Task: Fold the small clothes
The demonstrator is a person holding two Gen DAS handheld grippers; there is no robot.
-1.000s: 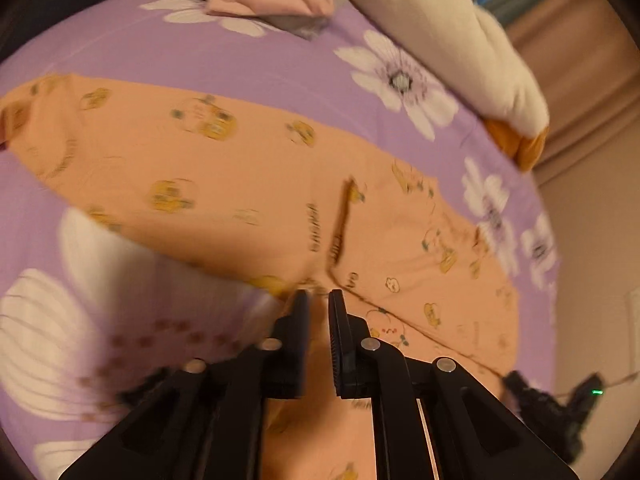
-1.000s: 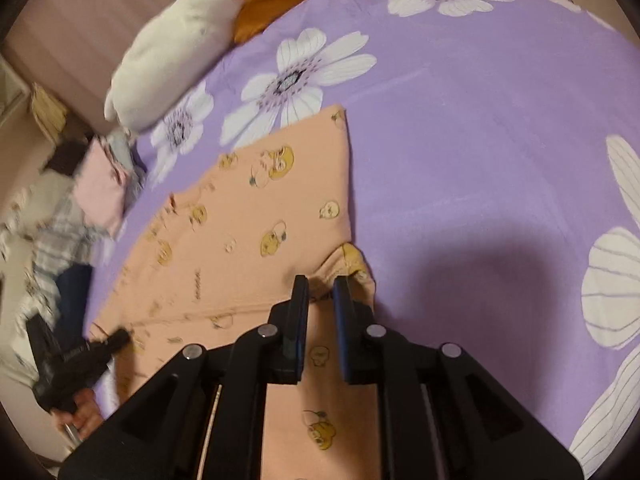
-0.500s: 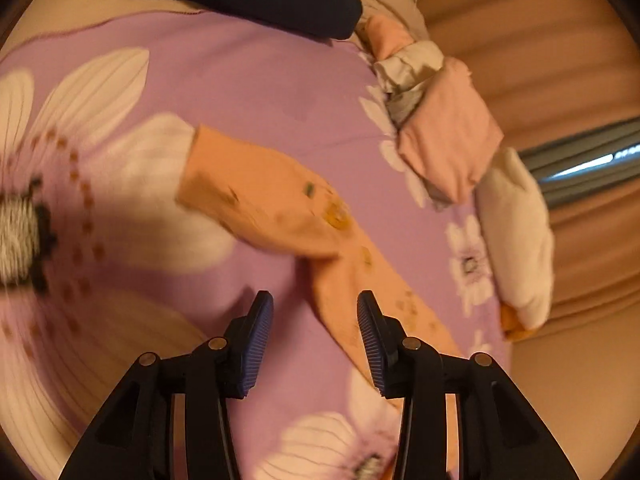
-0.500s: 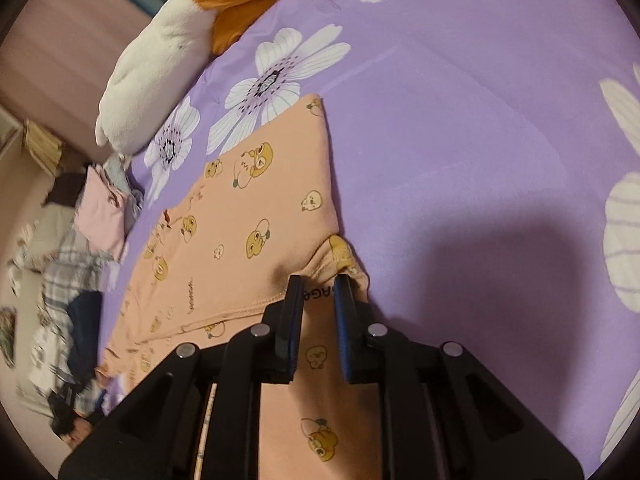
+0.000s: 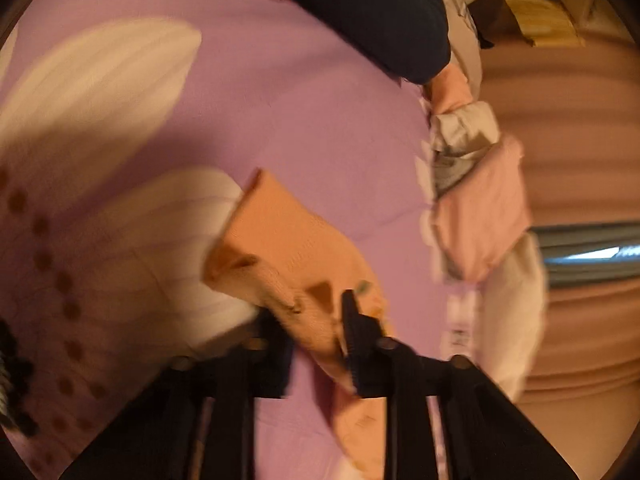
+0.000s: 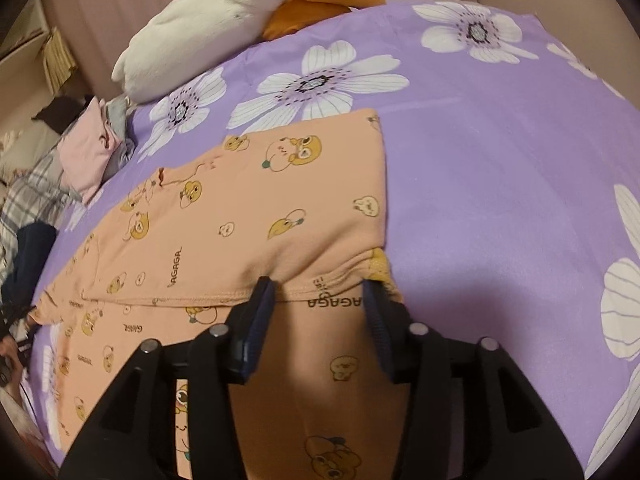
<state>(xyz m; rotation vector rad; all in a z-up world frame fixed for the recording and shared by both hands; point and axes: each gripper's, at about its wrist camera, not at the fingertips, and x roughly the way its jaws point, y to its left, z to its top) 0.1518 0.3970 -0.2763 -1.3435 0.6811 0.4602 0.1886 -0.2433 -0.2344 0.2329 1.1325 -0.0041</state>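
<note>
A: What writing can you read on the peach garment (image 6: 256,216)?

B: "AGAGA" printed repeatedly among cartoon ducks and bears; it lies folded on your purple flowered bed sheet (image 6: 500,168).

A: My tools?

B: Your right tool (image 6: 318,292) stands open, fingers either side of the folded hem. Your left tool (image 5: 308,316) has a sleeve between its fingers; too blurred to tell whether it grips.
</note>
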